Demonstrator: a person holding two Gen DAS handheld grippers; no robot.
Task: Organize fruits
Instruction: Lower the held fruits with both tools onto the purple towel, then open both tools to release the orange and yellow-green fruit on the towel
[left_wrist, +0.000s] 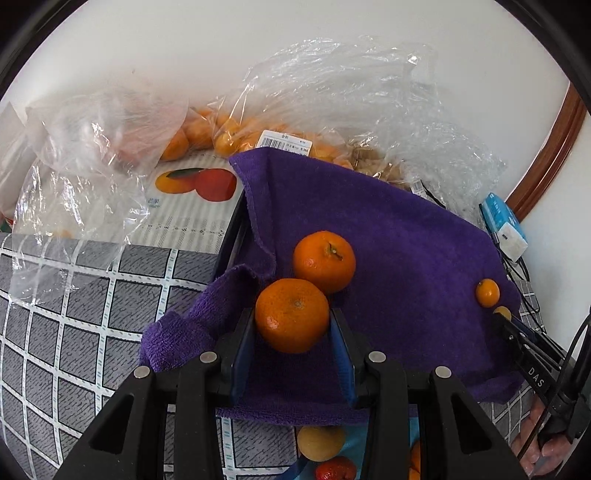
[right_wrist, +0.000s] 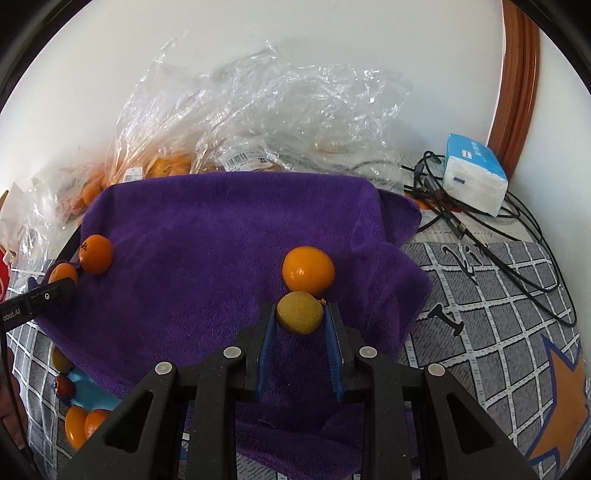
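Observation:
A purple towel (left_wrist: 388, 240) covers a raised surface. My left gripper (left_wrist: 292, 325) is shut on a mandarin (left_wrist: 291, 314); a second mandarin (left_wrist: 324, 261) lies just beyond it, touching. My right gripper (right_wrist: 300, 317) is shut on a small yellow-brown fruit (right_wrist: 299, 312), with a smooth orange fruit (right_wrist: 308, 273) right behind it on the towel (right_wrist: 221, 240). The left gripper also shows at the left edge of the right wrist view (right_wrist: 61, 286), with both mandarins (right_wrist: 95, 253) there. The right gripper's tip (left_wrist: 508, 325) shows at the right of the left wrist view.
Clear plastic bags of oranges (left_wrist: 221, 133) lie against the white wall behind the towel. A tissue pack (right_wrist: 474, 173) and black cables (right_wrist: 517, 258) lie at the right. Several fruits on a blue dish (right_wrist: 85, 391) sit below the towel's near edge. A grey checked cloth (left_wrist: 74, 332) covers the table.

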